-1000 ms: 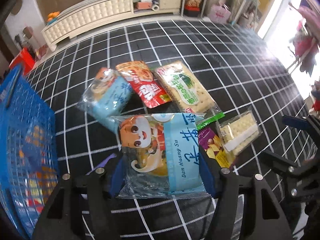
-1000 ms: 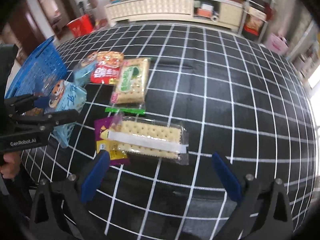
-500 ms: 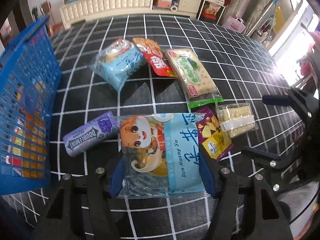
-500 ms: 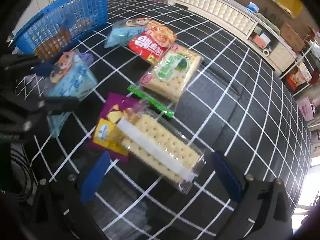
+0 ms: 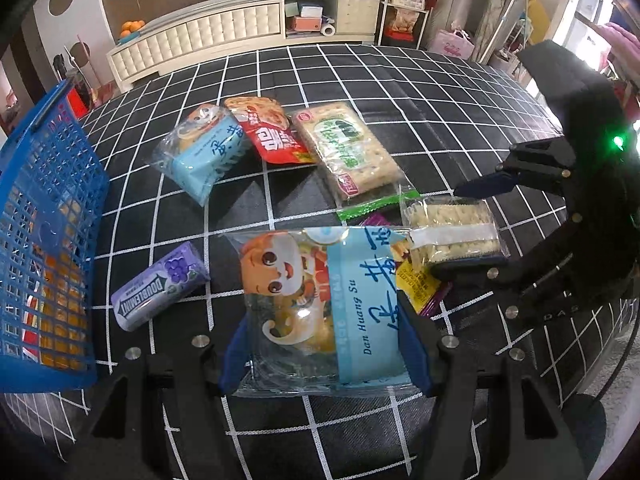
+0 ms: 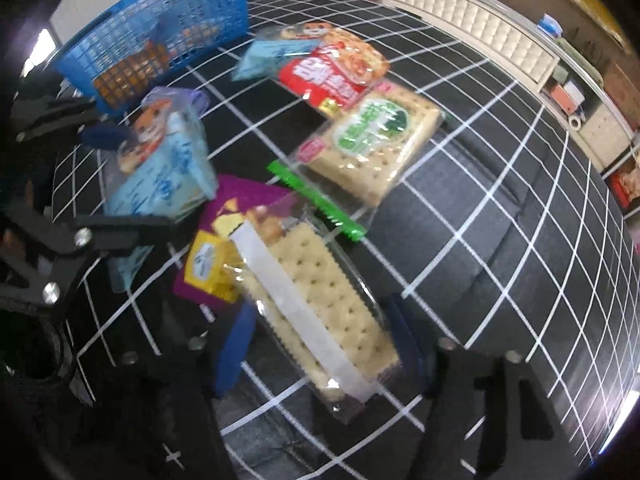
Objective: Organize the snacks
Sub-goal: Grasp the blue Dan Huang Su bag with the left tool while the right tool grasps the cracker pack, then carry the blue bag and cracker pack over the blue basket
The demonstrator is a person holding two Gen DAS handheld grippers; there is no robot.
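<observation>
While our left tool [image 5: 326, 354] grips the light-blue cartoon pastry packet [image 5: 320, 304], our right tool [image 6: 316, 352] closes around the clear cracker pack [image 6: 316, 320], long axis running ahead; the blue mesh basket [image 5: 44, 216] lies to the left.

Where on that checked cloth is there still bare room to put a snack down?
Bare checked cloth stretches behind the green cracker pack toward the white cabinet. A smaller gap lies between the Doublemint box and light-blue bag. Crowded: around the clear cracker pack and purple packet.
</observation>
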